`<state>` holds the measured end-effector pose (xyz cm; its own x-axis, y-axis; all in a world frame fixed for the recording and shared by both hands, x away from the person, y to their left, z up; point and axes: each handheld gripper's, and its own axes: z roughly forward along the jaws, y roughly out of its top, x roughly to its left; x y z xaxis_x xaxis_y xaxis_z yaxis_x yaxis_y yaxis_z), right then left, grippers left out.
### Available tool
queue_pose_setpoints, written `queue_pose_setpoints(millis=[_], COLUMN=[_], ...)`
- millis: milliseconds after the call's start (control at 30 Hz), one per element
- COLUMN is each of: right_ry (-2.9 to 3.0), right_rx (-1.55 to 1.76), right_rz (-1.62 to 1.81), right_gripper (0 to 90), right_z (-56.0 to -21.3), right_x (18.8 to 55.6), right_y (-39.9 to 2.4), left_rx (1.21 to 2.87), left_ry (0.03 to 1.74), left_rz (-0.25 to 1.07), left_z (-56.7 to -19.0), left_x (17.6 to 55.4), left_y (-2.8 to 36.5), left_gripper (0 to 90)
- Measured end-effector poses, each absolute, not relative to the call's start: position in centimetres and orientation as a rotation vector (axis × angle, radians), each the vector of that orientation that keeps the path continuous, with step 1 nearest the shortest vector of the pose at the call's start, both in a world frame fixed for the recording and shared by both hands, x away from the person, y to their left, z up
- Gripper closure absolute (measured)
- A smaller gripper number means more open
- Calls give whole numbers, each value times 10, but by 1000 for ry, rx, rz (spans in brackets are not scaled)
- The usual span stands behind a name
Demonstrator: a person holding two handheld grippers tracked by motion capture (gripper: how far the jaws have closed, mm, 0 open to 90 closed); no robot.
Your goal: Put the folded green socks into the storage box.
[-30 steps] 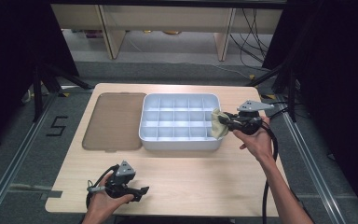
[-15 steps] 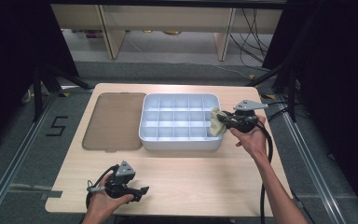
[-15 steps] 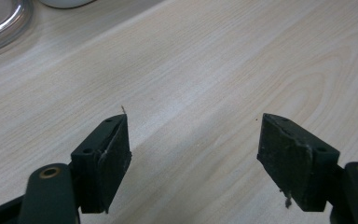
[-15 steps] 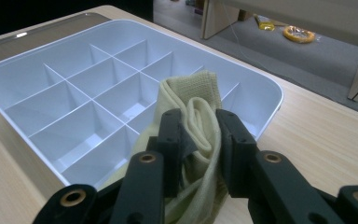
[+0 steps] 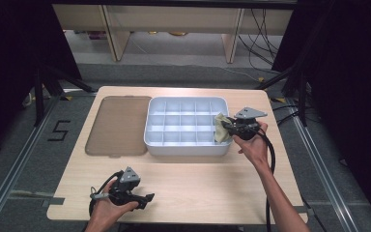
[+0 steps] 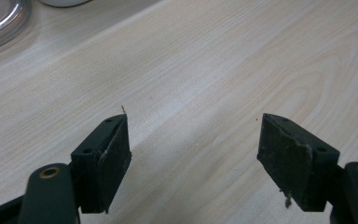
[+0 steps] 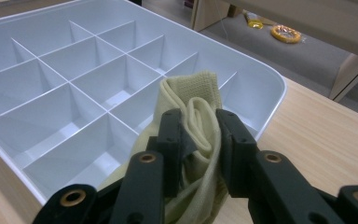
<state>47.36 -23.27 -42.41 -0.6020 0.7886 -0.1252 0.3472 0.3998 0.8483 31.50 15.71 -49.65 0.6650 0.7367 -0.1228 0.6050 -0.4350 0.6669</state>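
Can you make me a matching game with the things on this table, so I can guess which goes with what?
Things:
1. yellow cloth
2. white divided tray
3. brown lid
4. left hand-held gripper

States:
A. lying flat on the table beside the tray
B. jaws open over bare wood
C. pinched in the right hand-held gripper
D. compartments with nothing lying in them

Pairs: 1-C, 2-D, 3-A, 4-B

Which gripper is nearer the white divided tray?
Right. The right gripper, shut on a yellow cloth, is over the white divided tray at its right end; the left gripper sits open near the table's front edge.
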Motion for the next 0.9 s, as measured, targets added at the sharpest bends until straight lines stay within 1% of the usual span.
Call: queue_pose_setpoints(millis=[400,600,700,900], right_ry=[2139,2132,2132,2105], right_rx=[906,894,882,765], right_rz=[1038,1034,1029,931], right_gripper=[727,727,726,725], right_z=[-441,-442,-437,-433], right_x=[471,471,472,472], right_y=[-224,-225,-226,-222], left_rx=[2185,2192,2187,2188], left_ry=[1016,1017,1026,1030], left_rz=[229,229,229,229], left_z=[-497,-496,-497,-497], left_x=[315,314,314,313], left_y=[157,157,156,156], left_gripper=[245,245,245,245])
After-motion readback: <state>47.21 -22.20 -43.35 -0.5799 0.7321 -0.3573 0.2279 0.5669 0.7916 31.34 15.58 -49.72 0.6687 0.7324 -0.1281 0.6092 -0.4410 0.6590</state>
